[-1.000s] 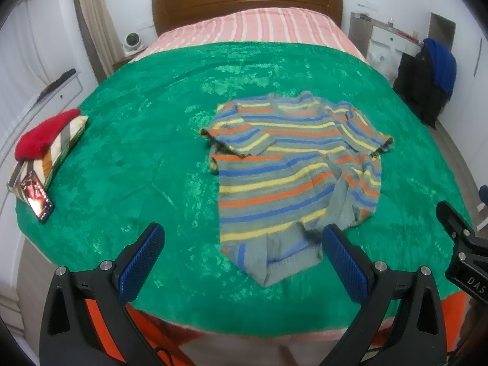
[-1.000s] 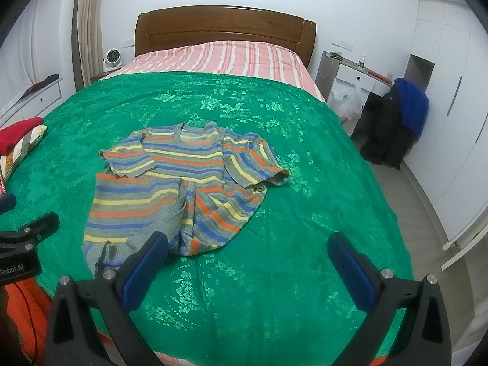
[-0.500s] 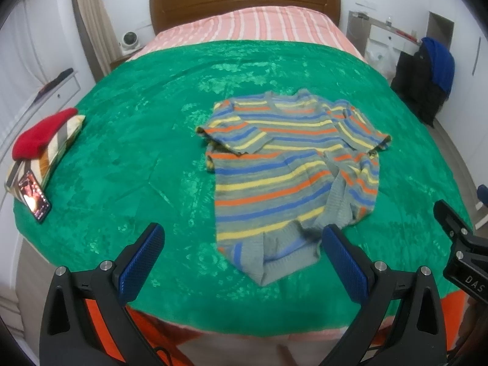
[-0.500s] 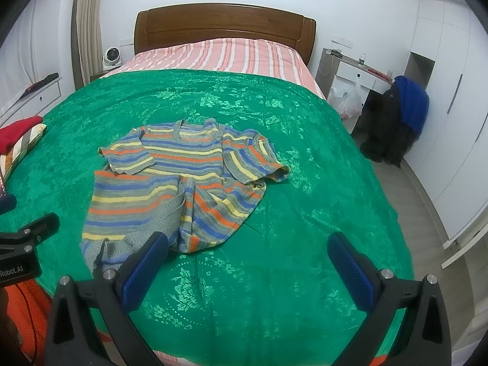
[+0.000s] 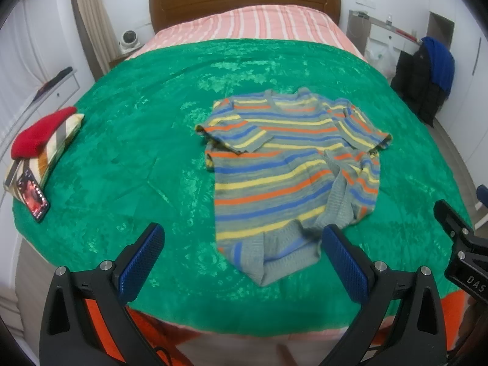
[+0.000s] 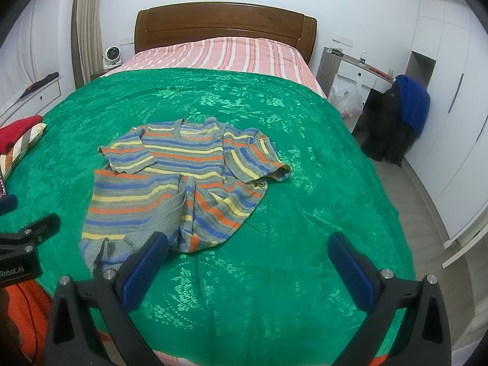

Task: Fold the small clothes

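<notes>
- One striped sweater (image 5: 292,164), centre of the left wrist frame, lying on the green bedspread (image 5: 137,158); short sleeves spread, lower hem bunched and turned up at lower centre. Unfolded, as far as shown.
- Two grippers, both spread wide and holding nothing: left gripper (image 5: 241,262) at lower centre, hovering just short of the hem; right gripper (image 6: 247,265) at lower centre of the right wrist frame, over bare bedspread right of the garment.
- One stack of folded clothes (image 5: 45,134), left edge, red item on top; likely finished pieces.
- One phone (image 5: 33,194), lower left, beside the stack.
- Remaining, by judgement: flatten hem, fold sleeves, fold body, stack.
</notes>
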### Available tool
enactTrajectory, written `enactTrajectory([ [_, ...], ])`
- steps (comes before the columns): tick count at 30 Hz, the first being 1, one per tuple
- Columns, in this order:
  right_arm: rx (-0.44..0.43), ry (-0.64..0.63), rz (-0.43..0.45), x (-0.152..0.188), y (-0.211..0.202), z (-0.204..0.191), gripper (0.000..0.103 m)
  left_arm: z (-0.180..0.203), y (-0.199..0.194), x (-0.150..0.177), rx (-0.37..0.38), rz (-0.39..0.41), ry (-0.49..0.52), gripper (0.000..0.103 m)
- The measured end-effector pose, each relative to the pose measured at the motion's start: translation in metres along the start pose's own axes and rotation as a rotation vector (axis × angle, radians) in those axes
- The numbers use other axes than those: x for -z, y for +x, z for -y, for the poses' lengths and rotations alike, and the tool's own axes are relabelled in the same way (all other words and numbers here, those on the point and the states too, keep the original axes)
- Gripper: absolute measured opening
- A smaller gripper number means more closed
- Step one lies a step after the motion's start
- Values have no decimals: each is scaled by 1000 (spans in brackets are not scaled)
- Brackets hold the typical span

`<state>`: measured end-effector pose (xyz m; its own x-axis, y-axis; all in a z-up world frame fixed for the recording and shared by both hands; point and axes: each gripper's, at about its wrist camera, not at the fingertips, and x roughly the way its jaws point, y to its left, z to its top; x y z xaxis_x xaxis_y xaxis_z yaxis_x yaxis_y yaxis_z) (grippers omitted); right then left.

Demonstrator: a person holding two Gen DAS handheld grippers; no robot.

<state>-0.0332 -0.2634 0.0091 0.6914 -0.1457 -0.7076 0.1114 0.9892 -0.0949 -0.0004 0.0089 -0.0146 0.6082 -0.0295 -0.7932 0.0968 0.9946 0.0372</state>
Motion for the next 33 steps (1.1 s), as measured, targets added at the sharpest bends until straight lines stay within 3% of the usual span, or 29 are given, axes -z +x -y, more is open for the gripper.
enactTrajectory([
  [5, -65, 19, 9, 0, 0, 5, 103, -12, 10, -1, 29, 7, -22, 103],
  [9, -174, 8, 71, -1, 23, 22, 103, -24, 57, 8, 80, -87, -29, 103],
  [10, -174, -6, 58, 0, 40, 25, 103, -26, 76, 16, 80, -122, -27, 103],
  [12, -197, -31, -48, 4, 85, 27, 102, -25, 101, 27, 98, -191, -14, 101],
  [13, -262, -30, -129, 9, 109, 25, 94, -23, 113, 33, 123, -228, -13, 98],
  [14, -315, -17, -165, 10, 120, 22, 75, -21, 123, 39, 157, -255, -20, 87],
  [16, -474, 4, -245, 15, 144, 10, 64, -16, 133, 46, 208, -292, -31, 66],
  [18, -585, -21, -237, 17, 152, -3, 59, -12, 140, 51, 241, -305, -36, 42],
  [19, -651, -56, -240, 18, 157, -13, 53, -13, 141, 52, 222, -299, -32, 19],
  [20, -660, -93, -247, 20, 164, -19, 39, -15, 141, 53, 212, -288, -30, 7],
  [21, -662, -130, -260, 23, 168, -25, 27, -21, 139, 54, 233, -284, -43, 7],
  [22, -653, -152, -265, 25, 165, -28, 2, -29, 137, 54, 242, -287, -56, 5],
  [27, -626, -220, -224, 34, 113, 8, 3, -67, 97, 60, 287, -236, -58, 4],
  [29, -590, -244, -219, 43, 87, 30, 3, -84, 82, 65, 259, -246, -29, 4],
  [33, -536, -230, -291, 76, 76, 61, 0, -100, 82, 82, 206, -321, 27, 6],
])
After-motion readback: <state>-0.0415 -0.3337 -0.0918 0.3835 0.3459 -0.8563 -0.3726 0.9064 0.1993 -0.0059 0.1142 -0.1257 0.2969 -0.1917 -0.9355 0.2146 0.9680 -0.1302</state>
